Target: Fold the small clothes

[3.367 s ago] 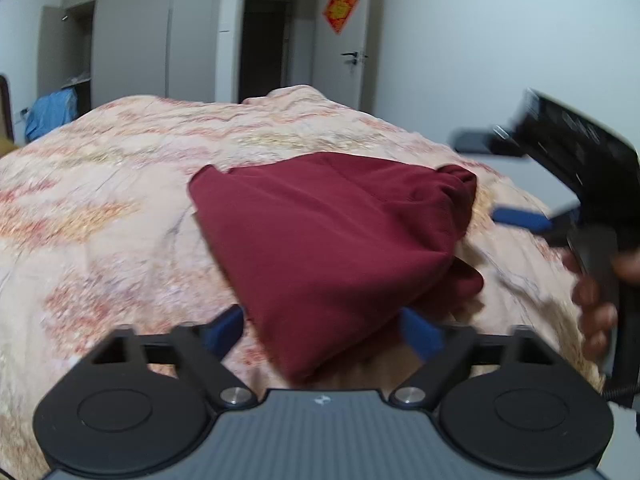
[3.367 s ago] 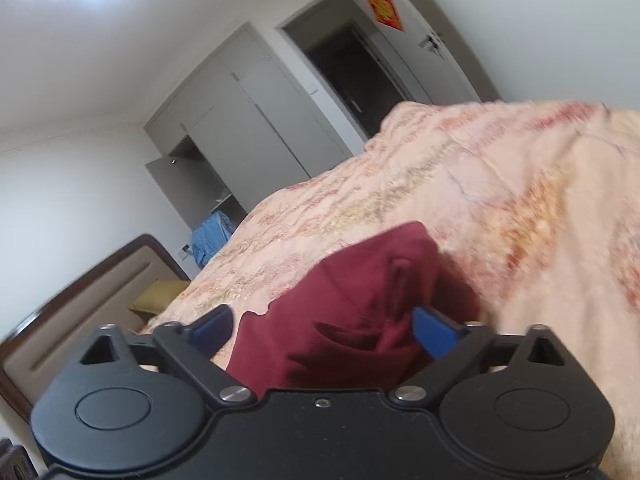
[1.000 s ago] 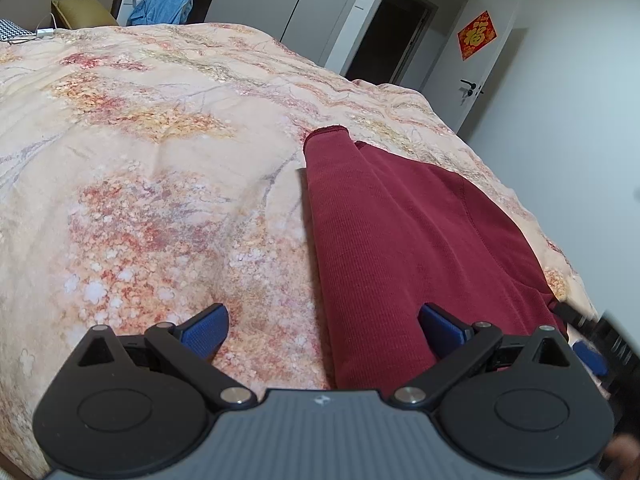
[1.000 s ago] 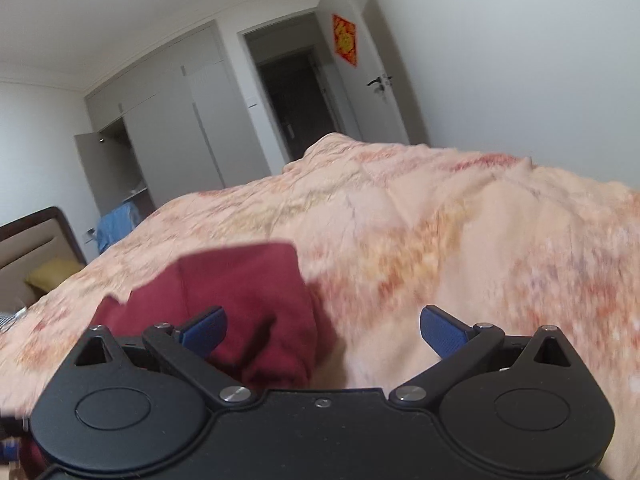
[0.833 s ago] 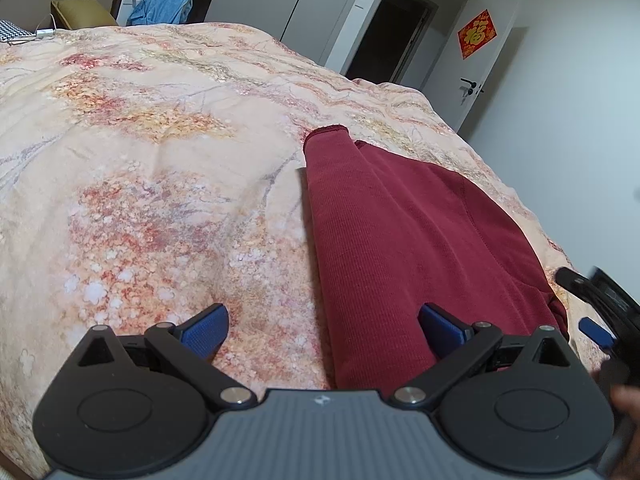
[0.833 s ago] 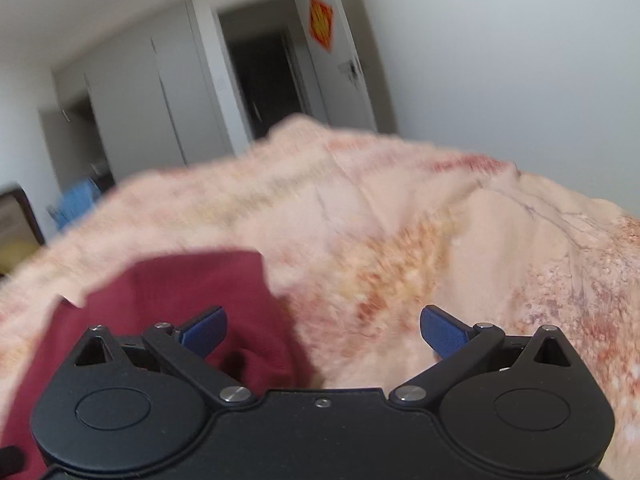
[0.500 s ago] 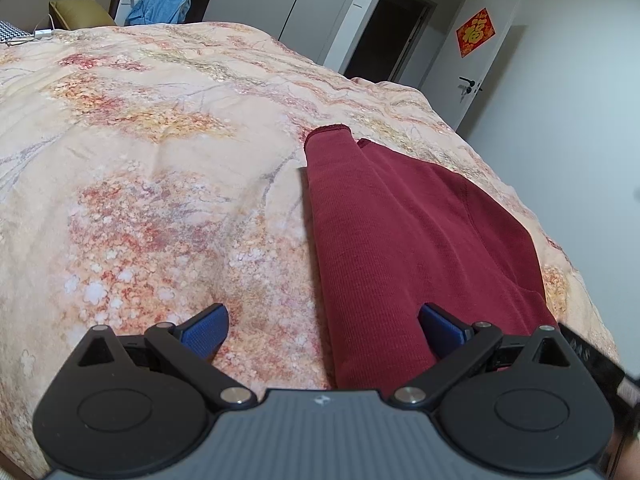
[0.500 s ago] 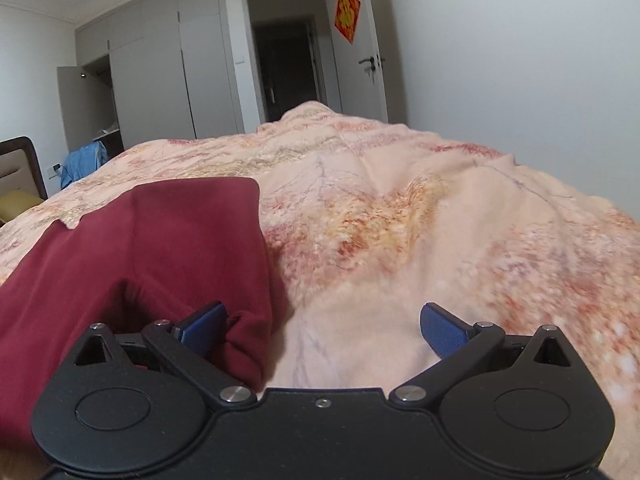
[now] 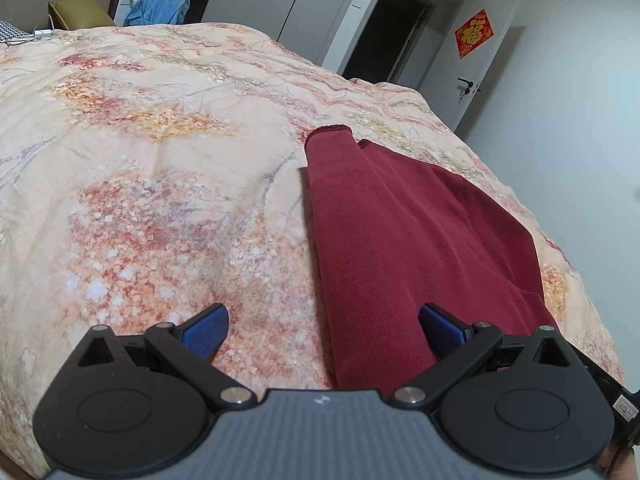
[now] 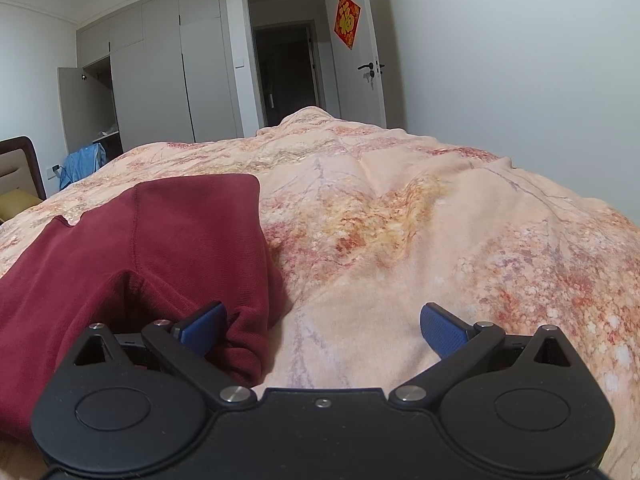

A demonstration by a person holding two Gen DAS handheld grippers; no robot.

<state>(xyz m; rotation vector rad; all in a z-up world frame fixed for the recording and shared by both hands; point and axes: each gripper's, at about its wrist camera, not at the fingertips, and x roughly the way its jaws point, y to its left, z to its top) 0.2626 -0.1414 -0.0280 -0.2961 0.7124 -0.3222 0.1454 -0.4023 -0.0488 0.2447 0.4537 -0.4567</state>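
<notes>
Garment flat on bedspread – L tool & R tool both spread, nothing gripped

Garment flat on bedspread

Left gripper: ribbed grey body, black linkage arms, 2 silver screws, 2 blue textured fingertips. Right gripper: matching parts, all-black body, 3 silver screws.
</notes>
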